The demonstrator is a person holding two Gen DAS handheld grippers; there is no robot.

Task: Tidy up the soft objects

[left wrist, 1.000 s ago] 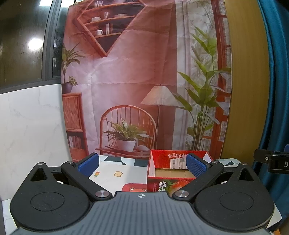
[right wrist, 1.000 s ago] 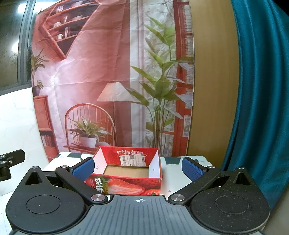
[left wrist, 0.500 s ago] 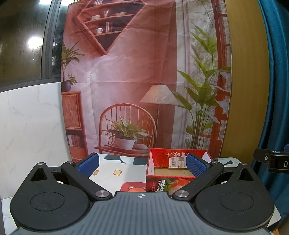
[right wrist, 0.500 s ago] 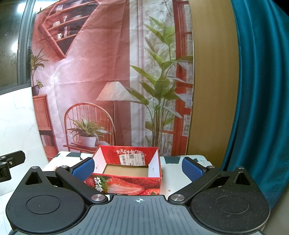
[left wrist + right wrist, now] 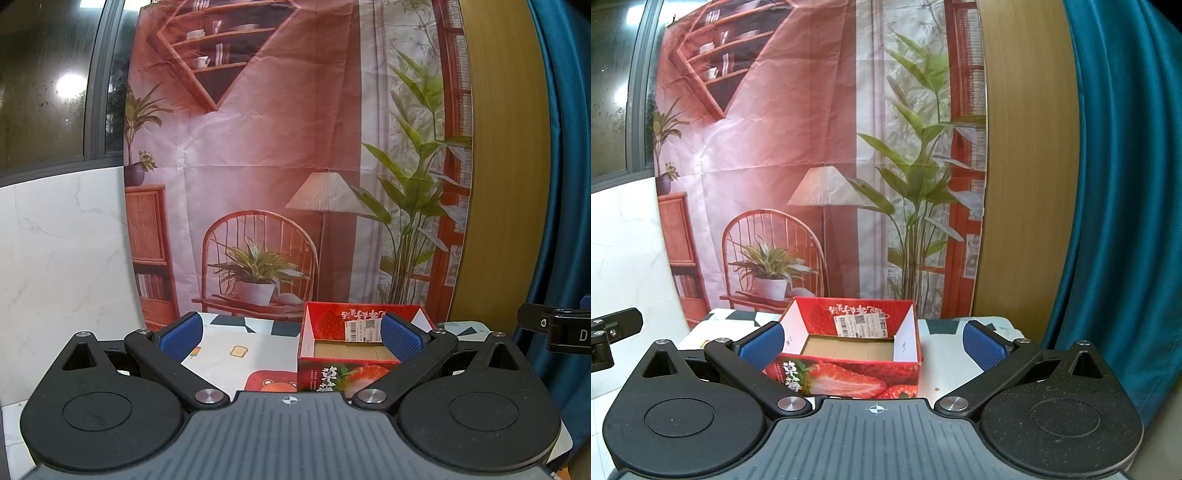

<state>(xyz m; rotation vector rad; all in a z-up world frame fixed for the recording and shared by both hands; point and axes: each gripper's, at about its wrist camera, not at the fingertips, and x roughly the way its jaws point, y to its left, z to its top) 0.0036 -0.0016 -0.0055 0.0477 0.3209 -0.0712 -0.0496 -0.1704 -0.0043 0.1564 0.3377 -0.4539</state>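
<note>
1. Both tools are idle and empty. The left gripper has its blue pads spread wide with nothing between them, and the right gripper stands just as wide apart.

2. The strawberry box sits open-topped on the patterned tablecloth, near the far edge in front of the printed backdrop. Its cardboard floor looks bare.

3. No soft object shows in either view (they may lie nearer, hidden under the gripper bodies), so the step in hand is probably locating the first one.

4. To do that well, I would tip one gripper down toward the near table before closing anything, keep the pads spread, and approach a soft item from above so the pads pinch its bulk, not a loose edge.

5. The right wrist view shows the box almost head-on, with its strawberry front panel, both white inner walls, and a teal curtain at right.

6. The left wrist view sets the box to the right and alone shows the tablecloth's bear and toast prints to the left of it.
</note>
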